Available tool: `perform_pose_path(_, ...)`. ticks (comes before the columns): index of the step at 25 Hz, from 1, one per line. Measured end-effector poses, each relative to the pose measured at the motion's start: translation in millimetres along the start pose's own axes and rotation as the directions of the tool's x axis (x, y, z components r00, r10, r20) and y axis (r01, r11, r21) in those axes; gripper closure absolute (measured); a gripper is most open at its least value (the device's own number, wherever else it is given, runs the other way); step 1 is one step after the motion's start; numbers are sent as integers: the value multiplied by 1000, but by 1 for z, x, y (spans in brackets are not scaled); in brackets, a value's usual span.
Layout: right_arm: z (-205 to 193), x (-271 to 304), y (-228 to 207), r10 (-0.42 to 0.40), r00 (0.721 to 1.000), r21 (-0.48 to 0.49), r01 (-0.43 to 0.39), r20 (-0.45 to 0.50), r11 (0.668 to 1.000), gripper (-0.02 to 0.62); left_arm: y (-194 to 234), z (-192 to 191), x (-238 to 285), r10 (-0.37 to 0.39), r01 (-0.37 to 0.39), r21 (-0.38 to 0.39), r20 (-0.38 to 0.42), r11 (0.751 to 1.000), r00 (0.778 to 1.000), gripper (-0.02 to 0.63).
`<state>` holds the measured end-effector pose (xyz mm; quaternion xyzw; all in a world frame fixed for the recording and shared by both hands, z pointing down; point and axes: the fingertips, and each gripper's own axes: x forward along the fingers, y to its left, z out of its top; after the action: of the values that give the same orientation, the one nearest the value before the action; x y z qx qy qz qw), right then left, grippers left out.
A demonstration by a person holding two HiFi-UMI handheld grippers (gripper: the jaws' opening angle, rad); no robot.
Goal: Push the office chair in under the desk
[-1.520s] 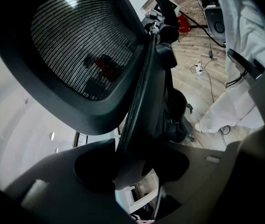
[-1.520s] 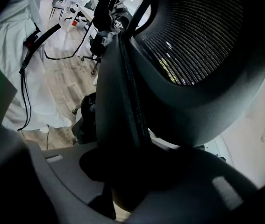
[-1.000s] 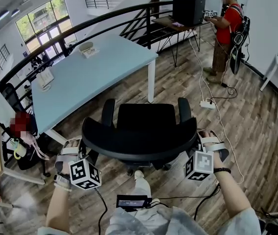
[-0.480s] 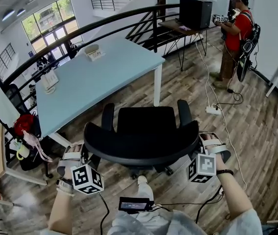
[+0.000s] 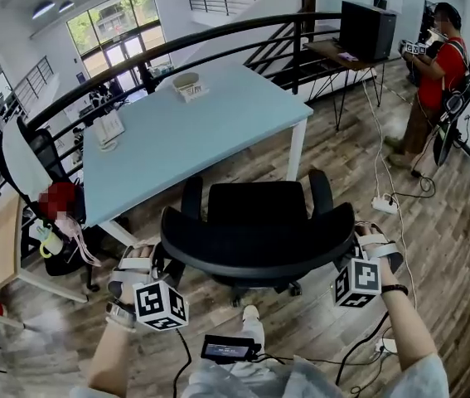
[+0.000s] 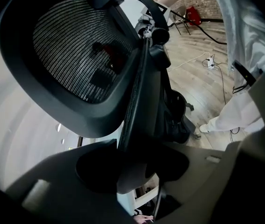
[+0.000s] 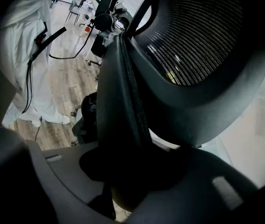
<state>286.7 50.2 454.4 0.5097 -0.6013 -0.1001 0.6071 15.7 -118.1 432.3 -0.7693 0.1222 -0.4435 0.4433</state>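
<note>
Floor (image 5: 433,222): left claw (image 5: 153,260), right claw (image 5: 357,244) gripping chair backrest (image 5: 255,243).

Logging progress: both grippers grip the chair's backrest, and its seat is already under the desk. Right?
No: the head view shows the seat out in front of the desk. The left gripper and right gripper do grip the backrest.

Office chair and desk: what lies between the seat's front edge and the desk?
Only bare wooden floor, as the head view shows; the office chair stands just short of the desk, with nothing in its way.
</note>
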Motion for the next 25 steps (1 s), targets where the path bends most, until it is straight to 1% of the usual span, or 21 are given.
perform_pose_path(5,10,30,-17,8,1000,-26,-8,29,1000,431,12,-13,17,13,-13,-17,-24,1000,1000,413)
perform_pose_path(13,17,75,-54,23,998,-59,-19,65,998,431,37,-22,47,22,-25,-40,-62,999,998,413)
perform_pose_path(25,42,144,-104,43,992,-107,-30,120,994,431,77,-49,91,35,-43,-67,-114,997,993,413)
